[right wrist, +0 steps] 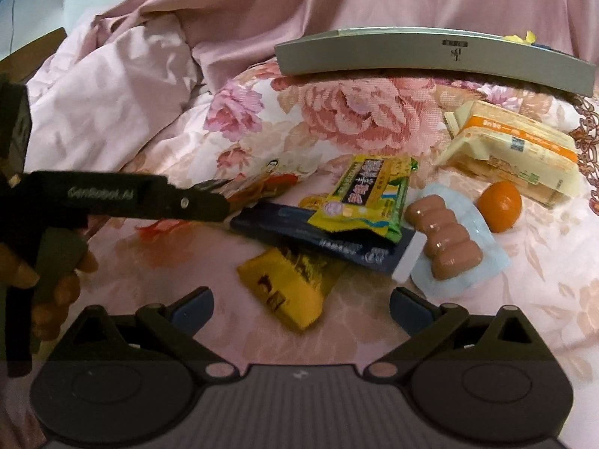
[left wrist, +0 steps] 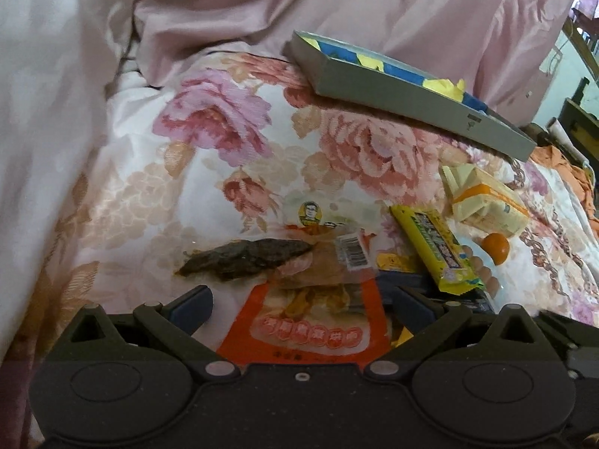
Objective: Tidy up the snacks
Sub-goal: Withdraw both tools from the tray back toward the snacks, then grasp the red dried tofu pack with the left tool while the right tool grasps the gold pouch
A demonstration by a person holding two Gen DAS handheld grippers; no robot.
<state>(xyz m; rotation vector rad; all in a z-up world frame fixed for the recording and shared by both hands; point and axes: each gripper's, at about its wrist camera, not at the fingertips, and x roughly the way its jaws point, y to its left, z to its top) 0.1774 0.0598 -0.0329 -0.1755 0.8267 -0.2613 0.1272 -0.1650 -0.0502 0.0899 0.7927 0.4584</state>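
On the floral bedspread (right wrist: 355, 112), loose snacks lay short of the grey box (right wrist: 430, 56), presumably their destination. Left gripper (left wrist: 299, 299) straddled the orange packet (left wrist: 307, 333), fingers spread; right gripper (right wrist: 299, 303) likewise gaped, empty.

The black arm of the left gripper (right wrist: 209, 202), reaching in from the left in the right wrist view, bears "GenRobot.AI" in grey letters. A barcode label (left wrist: 351, 252) sits on the clear wrapper near the scene's middle — its digits too small to read. Chinese characters mark the orange packet (left wrist: 310, 333) and the yellow-green wrapper (right wrist: 368, 196), and a small logo stands on the grey box (right wrist: 455, 49) at the far side — all too blurred to read.
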